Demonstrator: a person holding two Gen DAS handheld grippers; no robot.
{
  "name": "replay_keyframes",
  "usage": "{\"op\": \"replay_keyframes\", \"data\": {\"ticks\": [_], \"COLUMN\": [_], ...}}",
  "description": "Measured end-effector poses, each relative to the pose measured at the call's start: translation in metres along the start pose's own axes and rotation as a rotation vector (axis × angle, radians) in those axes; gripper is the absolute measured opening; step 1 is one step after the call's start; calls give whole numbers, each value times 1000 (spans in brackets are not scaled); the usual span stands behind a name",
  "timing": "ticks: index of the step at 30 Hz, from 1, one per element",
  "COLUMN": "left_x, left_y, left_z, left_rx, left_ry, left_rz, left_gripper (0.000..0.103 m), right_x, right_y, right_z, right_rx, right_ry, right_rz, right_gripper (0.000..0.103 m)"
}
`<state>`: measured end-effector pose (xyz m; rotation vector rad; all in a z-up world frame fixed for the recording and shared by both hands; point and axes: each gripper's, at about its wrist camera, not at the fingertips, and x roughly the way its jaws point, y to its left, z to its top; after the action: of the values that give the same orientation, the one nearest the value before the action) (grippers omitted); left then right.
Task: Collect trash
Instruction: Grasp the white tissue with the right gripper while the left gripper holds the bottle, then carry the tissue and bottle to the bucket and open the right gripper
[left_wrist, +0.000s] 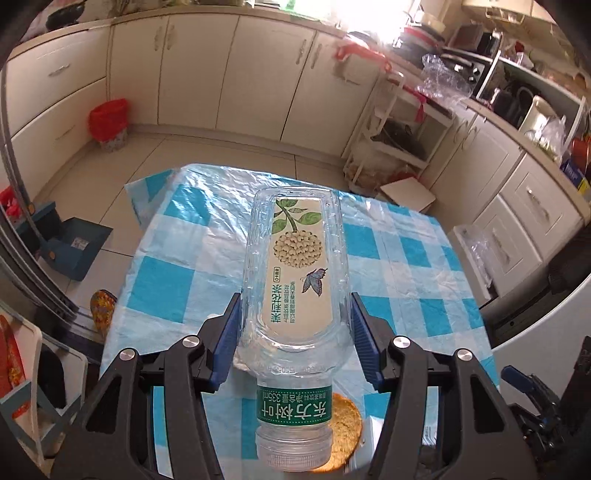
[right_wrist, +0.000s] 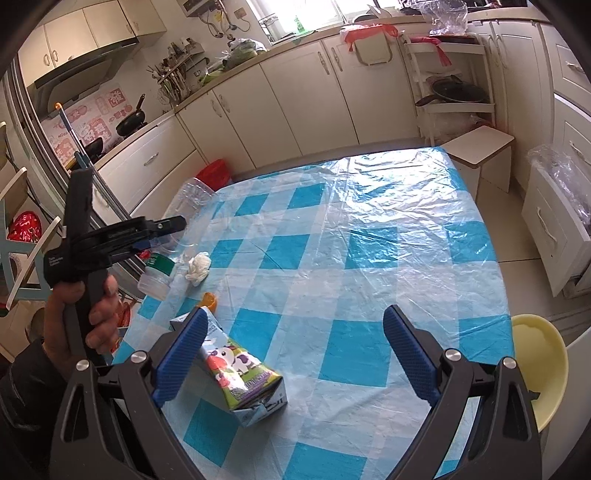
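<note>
Tabletop: covered by a blue-and-white checked plastic cloth, glossy and wrinkled; kitchen cabinets run along the far side and the right

Yellow chair: at the right near corner of the tabletop, only its pale back showing

Red-lined bin: on the floor by the far cabinets, left of the tabletop; well apart from it

Left gripper: blue fingers pressed on both sides of the clear plastic bottle; the bottle is held off the cloth, its base pointing far and its clear cap near; cream label with a flower cluster and a butterfly, green band at the neck; looks empty

Right gripper: blue fingers spread wide with nothing between the pads; it hangs above the near part of the tabletop

Person's hand: wrapped round the left gripper's black handle, seen at the left edge from the right wrist view; dark sleeve below it

Milk carton: lying on its side on the cloth, just beside the right gripper's left finger; cartoon cow print; whether finger and carton touch I cannot tell

Round biscuit: flat on the cloth, under and behind the bottle's cap in the left wrist view

Crumpled white tissue: on the cloth near the left edge, far of the carton

Orange scrap: small, between the tissue and the carton; what it is I cannot tell
</note>
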<state>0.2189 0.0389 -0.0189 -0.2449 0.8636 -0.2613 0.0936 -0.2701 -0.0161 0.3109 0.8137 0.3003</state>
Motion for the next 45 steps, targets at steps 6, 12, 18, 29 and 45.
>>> {"op": "replay_keyframes", "data": {"ticks": [6,12,18,29,45], "left_x": [-58,-90,-103,-118,-151], "left_y": [53,84,97,106,63], "left_z": [-29,-73,-107,-122,-119], "left_rx": [-111,-186,-216,-252,-166], "left_ry": [-59,-68,-55,-70,-116], "left_rz": [-9,-6,0,-34,-87], "left_gripper": [53,53,53,53,53], "right_x": [37,122,185,226,28], "right_y": [49,114,158,183,79], "right_z": [25,50,61,37,76], "right_rx": [-108,-298,-375,-475,-196], "right_ry": [87,282,407,506,90], "right_rz": [38,-9,-27,-93,20], "right_gripper": [92,92,78,20,19]}}
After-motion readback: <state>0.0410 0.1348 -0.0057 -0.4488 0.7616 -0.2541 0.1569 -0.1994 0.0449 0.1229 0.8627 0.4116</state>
